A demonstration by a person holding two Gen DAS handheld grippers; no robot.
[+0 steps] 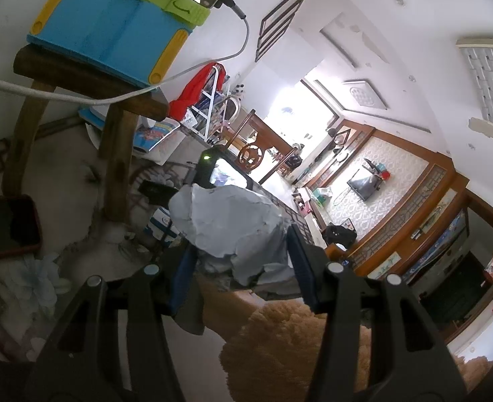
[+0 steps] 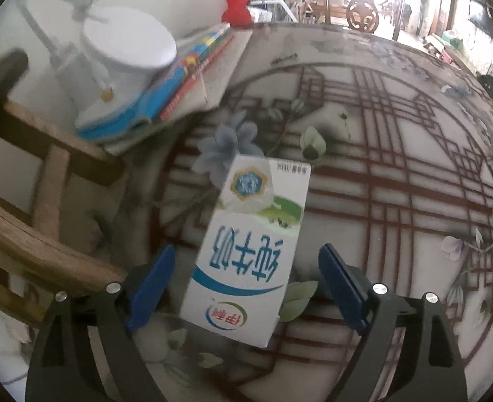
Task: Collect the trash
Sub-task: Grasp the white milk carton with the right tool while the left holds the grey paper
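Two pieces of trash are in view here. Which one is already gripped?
The crumpled paper: the left gripper is shut on it. The milk carton lies flat on the table between the right gripper's open pads, untouched.

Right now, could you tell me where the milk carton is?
In the right wrist view, the milk carton lies flat on the patterned table, between the open right gripper fingers.

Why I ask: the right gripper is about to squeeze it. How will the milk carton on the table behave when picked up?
The milk carton lies flat between the open right gripper, so rolling seems unlikely. If it is empty trash, it is probably light, and its thin card walls may dent. Its glossy print could be slightly slippery.
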